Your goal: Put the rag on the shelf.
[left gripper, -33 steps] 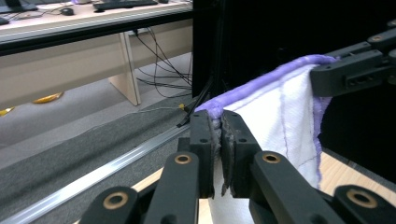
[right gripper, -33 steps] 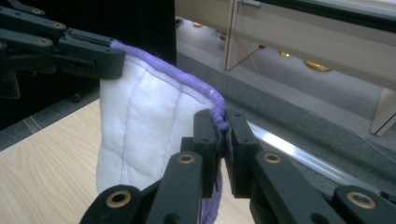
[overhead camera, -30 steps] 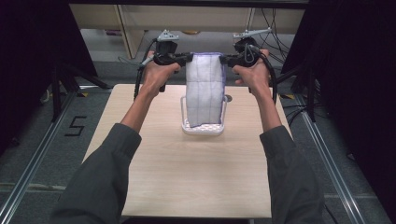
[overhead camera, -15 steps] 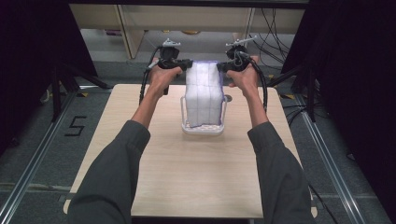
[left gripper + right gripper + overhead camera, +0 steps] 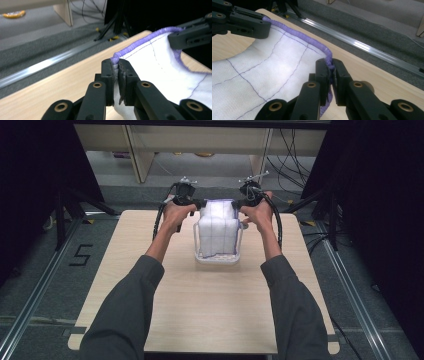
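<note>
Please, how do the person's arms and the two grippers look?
Both sleeves are dark grey-green and long. The left gripper and right gripper are black, with flat fingers and brass-coloured pivot pins. A black cable loops from each; small grey plates sit on top.

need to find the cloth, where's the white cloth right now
In the high view the white cloth hangs over the white basket at the table's far middle, its purple-edged top corners pinched by the left gripper and right gripper.
</note>
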The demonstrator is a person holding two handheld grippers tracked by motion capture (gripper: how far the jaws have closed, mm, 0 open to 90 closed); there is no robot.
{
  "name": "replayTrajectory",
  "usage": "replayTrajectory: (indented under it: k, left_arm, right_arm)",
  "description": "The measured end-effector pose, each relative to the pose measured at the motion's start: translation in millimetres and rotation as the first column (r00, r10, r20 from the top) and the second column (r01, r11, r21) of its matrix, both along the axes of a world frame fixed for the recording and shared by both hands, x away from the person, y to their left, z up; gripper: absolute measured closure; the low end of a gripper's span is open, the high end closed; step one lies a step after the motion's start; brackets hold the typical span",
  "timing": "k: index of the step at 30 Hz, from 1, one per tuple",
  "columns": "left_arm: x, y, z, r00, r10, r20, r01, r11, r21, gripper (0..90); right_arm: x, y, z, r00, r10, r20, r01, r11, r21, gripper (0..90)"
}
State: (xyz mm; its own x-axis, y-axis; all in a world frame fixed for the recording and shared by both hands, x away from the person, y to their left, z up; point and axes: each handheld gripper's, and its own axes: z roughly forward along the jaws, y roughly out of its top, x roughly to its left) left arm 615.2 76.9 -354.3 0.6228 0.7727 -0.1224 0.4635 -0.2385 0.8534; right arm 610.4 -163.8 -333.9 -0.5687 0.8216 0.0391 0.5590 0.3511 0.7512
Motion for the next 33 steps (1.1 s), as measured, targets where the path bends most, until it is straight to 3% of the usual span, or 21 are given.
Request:
replayTrajectory:
  k: [3, 5, 7, 9, 11, 13, 14, 16, 22, 24, 28, 29, 31, 33]
  left_arm:
    - [-1.0, 0.1, -4.3, 0.9993, -0.015, -0.035, 0.016, 0.9998, 0.014, 80.5]
    - [-1.3, 1.4, -6.8, 0.9984, 0.005, -0.056, -0.003, 0.9998, 0.02, 76.0]
    - [-2.2, 4.8, -7.6, 0.9981, 0.033, -0.052, -0.033, 0.9994, 0.005, 72.8]
    - [-2.8, 8.4, -6.5, 0.9977, 0.042, -0.052, -0.042, 0.9991, -0.001, 66.5]
    - [-4.6, 11.2, -4.1, 0.9978, 0.044, -0.049, -0.044, 0.999, -0.002, 66.7]
    - [-5.9, 12.3, -2.3, 0.9979, 0.042, -0.05, -0.041, 0.9991, 0.003, 66.4]
    - [-6.6, 13.2, -1.2, 0.9981, 0.039, -0.048, -0.038, 0.9992, 0.006, 66.1]
    - [-10.4, 15.9, 1.6, 0.9982, 0.036, -0.048, -0.036, 0.9993, -0.012, 66.1]
    - [-17.9, 23.8, 1.1, 0.998, 0.021, -0.059, -0.021, 0.9998, 0.003, 64.6]
    - [-20.6, 27.9, 0.5, 0.9972, 0.022, -0.071, -0.023, 0.9997, -0.004, 63.0]
    - [-26.6, 35.4, -2.2, 0.9961, 0.016, -0.087, -0.016, 0.9998, -0.009, 59.6]
    - [-27.9, 37.7, -2.0, 0.9962, 0.019, -0.085, -0.02, 0.9997, -0.013, 58.8]
    - [-30.8, 42.9, -1.1, 0.9957, 0.028, -0.088, -0.029, 0.9994, -0.016, 55.3]
    - [-33.7, 46.6, -0.6, 0.9947, 0.048, -0.091, -0.047, 0.9988, 0.009, 47.6]
  right_arm:
    - [2.5, 1.2, -5.1, 0.9997, 0.02, -0.012, -0.02, 0.9996, -0.018, 83.6]
    - [0.4, 3.2, -8.2, 0.998, -0.01, -0.063, 0.01, 0.9999, -0.006, 82.8]
    - [1.7, 1.9, -10.0, 0.9985, -0.007, -0.055, 0.006, 0.9999, -0.01, 82.3]
    - [3.1, -0.2, -13.9, 0.9973, -0.017, -0.072, 0.016, 0.9998, -0.006, 74.7]
    - [3.4, -1.4, -14.5, 0.9975, -0.032, -0.064, 0.032, 0.9995, 0.005, 73.5]
    - [2.3, -1.8, -12.9, 0.9954, -0.047, -0.083, 0.048, 0.9988, 0.009, 69.7]
    - [3.7, -3.3, -13.2, 0.997, -0.044, -0.064, 0.045, 0.9989, 0.013, 69.7]
    - [2.9, -5.5, -10.9, 0.9954, -0.056, -0.078, 0.058, 0.9981, 0.022, 69.1]
    - [0.8, -15.7, -7.8, 0.9955, -0.061, -0.072, 0.062, 0.9979, 0.016, 66.0]
    - [-0.2, -18.8, -6.5, 0.9976, -0.056, -0.041, 0.057, 0.9983, 0.014, 65.1]
    - [-4.4, -23.9, -1.9, 0.9985, -0.043, -0.033, 0.044, 0.9987, 0.026, 63.5]
    - [-4.2, -25.7, -1.5, 0.9996, -0.028, -0.003, 0.028, 0.9995, 0.014, 63.5]
    - [-7.7, -28.1, 1.4, 0.9995, -0.031, -0.004, 0.031, 0.9992, 0.026, 63.2]
    - [-10.8, -30.1, 3.9, 0.9998, -0.02, 0.0, 0.02, 0.9994, 0.027, 61.9]
